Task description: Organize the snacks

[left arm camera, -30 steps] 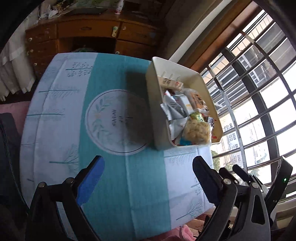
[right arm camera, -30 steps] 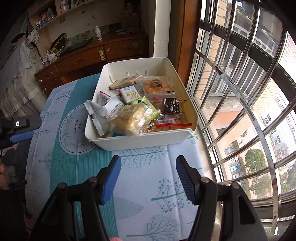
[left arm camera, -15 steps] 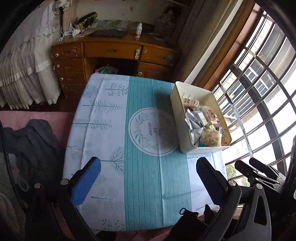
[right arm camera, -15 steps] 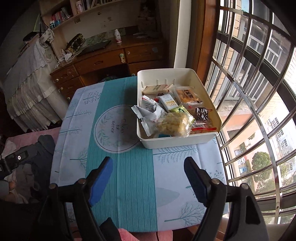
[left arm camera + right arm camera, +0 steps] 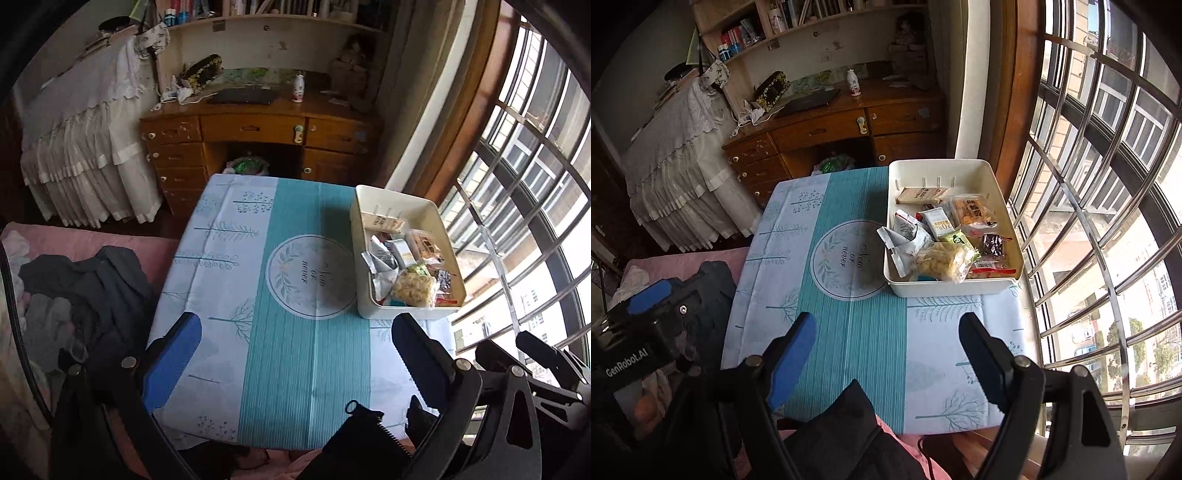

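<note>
Since the earlier frames far more of the room had come into view: the wooden desk point(image 5: 827, 125) and the whole table point(image 5: 295, 369), which now looked smaller below me. The white bin point(image 5: 960, 290) sat at the table's window edge, snack packets point(image 5: 942, 258) piled inside it. My left tongs point(image 5: 297, 350) gaped wide, nothing between them. My right tongs point(image 5: 888, 350) had just been spreading further and were apart too, empty.

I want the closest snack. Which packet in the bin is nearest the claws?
The clear bag of pale yellow puffs, lying against the white bin's near wall. The other packets sit farther back.
</note>
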`<state>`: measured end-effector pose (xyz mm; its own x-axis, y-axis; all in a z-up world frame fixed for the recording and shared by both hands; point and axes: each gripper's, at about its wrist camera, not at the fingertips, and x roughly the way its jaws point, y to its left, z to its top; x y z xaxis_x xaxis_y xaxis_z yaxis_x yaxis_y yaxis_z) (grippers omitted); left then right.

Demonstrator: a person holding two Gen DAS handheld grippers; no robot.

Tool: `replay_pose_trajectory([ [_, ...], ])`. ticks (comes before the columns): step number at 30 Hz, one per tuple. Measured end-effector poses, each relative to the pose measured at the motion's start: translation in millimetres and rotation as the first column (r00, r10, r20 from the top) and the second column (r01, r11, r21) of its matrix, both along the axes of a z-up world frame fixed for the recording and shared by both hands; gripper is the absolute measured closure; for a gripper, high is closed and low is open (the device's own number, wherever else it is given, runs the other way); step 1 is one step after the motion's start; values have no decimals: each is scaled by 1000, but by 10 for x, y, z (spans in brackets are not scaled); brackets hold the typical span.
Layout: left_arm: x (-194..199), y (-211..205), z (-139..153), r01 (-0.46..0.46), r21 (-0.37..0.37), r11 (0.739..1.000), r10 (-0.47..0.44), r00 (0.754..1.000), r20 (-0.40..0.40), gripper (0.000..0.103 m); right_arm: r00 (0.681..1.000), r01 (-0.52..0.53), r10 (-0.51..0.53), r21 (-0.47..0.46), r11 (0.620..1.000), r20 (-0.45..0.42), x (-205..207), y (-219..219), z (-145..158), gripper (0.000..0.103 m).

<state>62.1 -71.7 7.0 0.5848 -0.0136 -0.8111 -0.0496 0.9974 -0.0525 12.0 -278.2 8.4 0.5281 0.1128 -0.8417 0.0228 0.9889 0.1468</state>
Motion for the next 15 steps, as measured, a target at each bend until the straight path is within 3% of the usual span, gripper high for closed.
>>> replay_pose_trajectory([
  [4, -146, -13, 41, -55, 33, 998, 53, 997, 64, 1, 1000, -9, 8, 19, 1000, 21, -103, -5, -42, 22],
  [7, -186, -72, 75, -44, 49, 998, 40, 995, 91, 1, 999, -24, 23, 30, 999, 22, -141, -14, -102, 2],
  [8, -189, -91, 82, -41, 57, 998, 36, 995, 93, 1, 999, -23, 22, 37, 999, 26, -152, -32, -110, 0],
  [15, -183, -160, 35, -41, 94, 995, 35, 997, 64, 1, 999, -24, 23, 26, 999, 49, -167, -62, -81, 0],
])
